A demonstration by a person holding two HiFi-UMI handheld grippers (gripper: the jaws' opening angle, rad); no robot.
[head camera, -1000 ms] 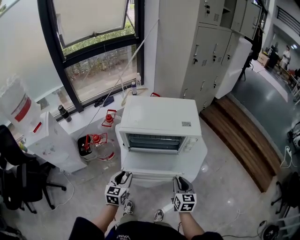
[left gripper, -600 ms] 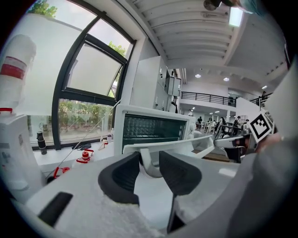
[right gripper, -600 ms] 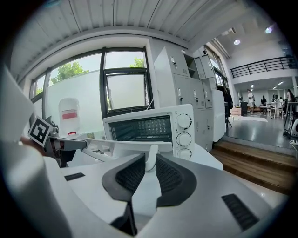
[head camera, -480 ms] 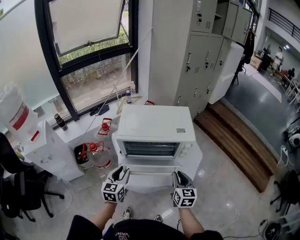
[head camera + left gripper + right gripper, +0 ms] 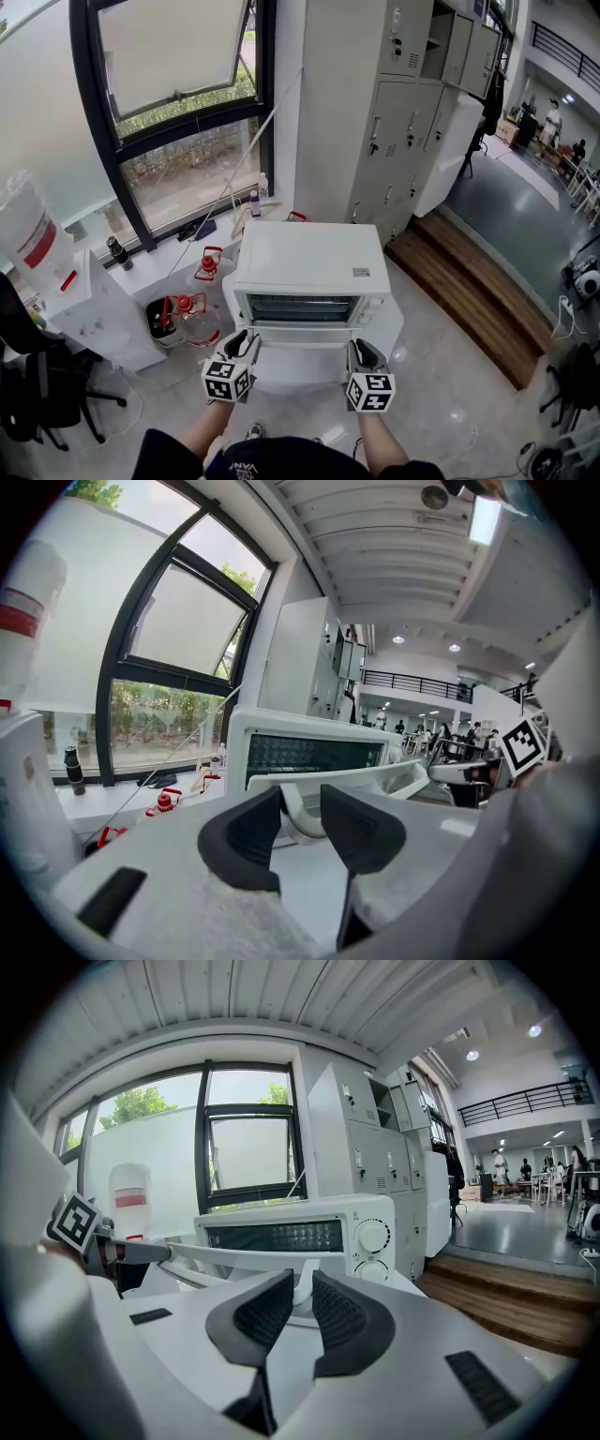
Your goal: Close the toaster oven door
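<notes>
In the head view the left hand-held gripper (image 5: 246, 340) and the right hand-held gripper (image 5: 362, 350) are both at the front edge of the door (image 5: 300, 367) of the white, box-shaped toaster oven (image 5: 309, 258). The oven stands between a window (image 5: 187, 141) and grey metal lockers (image 5: 403, 112), and its door is partly open, slanting outward. In the left gripper view the black pads (image 5: 239, 841) stand fairly wide and clamp the curved end of the smooth white door handle (image 5: 361, 777). In the right gripper view the ribbed jaws are narrower. They have just been closing, and they pinch the same handle, with two round knobs (image 5: 372, 1237) behind.
</notes>
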